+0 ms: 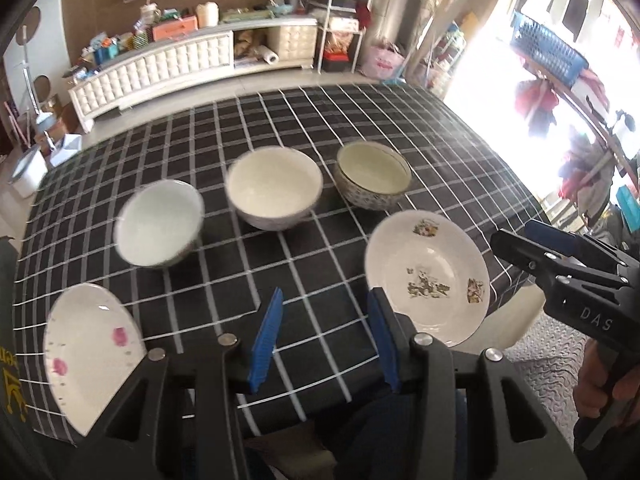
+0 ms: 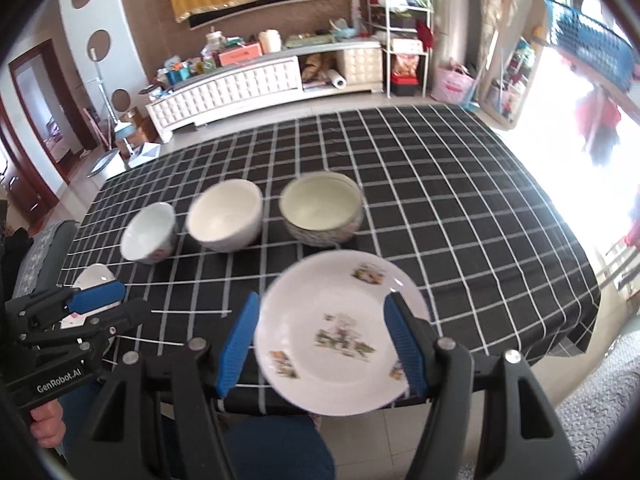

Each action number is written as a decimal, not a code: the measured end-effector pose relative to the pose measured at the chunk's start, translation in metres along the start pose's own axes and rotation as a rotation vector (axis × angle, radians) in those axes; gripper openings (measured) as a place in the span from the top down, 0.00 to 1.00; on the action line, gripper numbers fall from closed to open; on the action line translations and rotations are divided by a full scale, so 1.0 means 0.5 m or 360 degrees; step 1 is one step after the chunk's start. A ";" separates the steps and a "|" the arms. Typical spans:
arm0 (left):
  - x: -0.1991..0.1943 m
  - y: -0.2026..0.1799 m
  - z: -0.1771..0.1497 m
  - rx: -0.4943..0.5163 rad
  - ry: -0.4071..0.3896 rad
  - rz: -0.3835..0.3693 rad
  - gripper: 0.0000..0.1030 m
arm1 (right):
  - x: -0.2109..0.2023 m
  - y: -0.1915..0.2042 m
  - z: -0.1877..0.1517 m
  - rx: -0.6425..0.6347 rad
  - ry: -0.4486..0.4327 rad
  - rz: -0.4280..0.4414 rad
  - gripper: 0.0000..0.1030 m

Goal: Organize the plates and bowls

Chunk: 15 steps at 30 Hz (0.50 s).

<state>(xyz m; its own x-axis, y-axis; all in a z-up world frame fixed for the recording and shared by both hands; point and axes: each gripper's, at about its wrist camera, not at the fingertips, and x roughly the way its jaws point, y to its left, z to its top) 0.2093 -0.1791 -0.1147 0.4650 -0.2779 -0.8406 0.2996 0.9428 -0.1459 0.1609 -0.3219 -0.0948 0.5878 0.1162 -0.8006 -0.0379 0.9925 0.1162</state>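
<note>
Plate (image 2: 340, 336) lies between right claw's (image 2: 320, 344) parted fingers.

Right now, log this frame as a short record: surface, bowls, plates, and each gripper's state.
surface: table under a black checked cloth
bowls: three in a row, small white bowl, plain white bowl, patterned bowl
plates: pictured plate at the near edge; pink-flowered plate at the near left
left gripper: open, nothing between the fingers
right gripper: open above the pictured plate, not gripping it
</note>
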 end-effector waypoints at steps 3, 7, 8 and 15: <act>0.049 -0.023 0.003 0.0016 0.0073 -0.0026 0.59 | 0.027 -0.036 -0.007 0.0038 0.0042 -0.0008 0.33; 0.106 -0.045 0.009 0.0040 0.0158 -0.0045 0.59 | 0.065 -0.076 -0.014 0.0061 0.0107 -0.0022 0.33; 0.122 -0.050 0.011 0.0045 0.0184 -0.0055 0.59 | 0.074 -0.085 -0.016 0.0064 0.0119 -0.0029 0.33; 0.212 -0.067 0.010 0.0066 0.0290 -0.0032 0.59 | 0.136 -0.142 -0.035 0.0102 0.0201 -0.0034 0.33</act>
<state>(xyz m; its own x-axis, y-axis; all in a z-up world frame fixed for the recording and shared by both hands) 0.2529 -0.2410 -0.1964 0.3010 -0.2550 -0.9189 0.3434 0.9279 -0.1450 0.1896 -0.3840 -0.1678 0.4815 0.1027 -0.8704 0.0274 0.9909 0.1321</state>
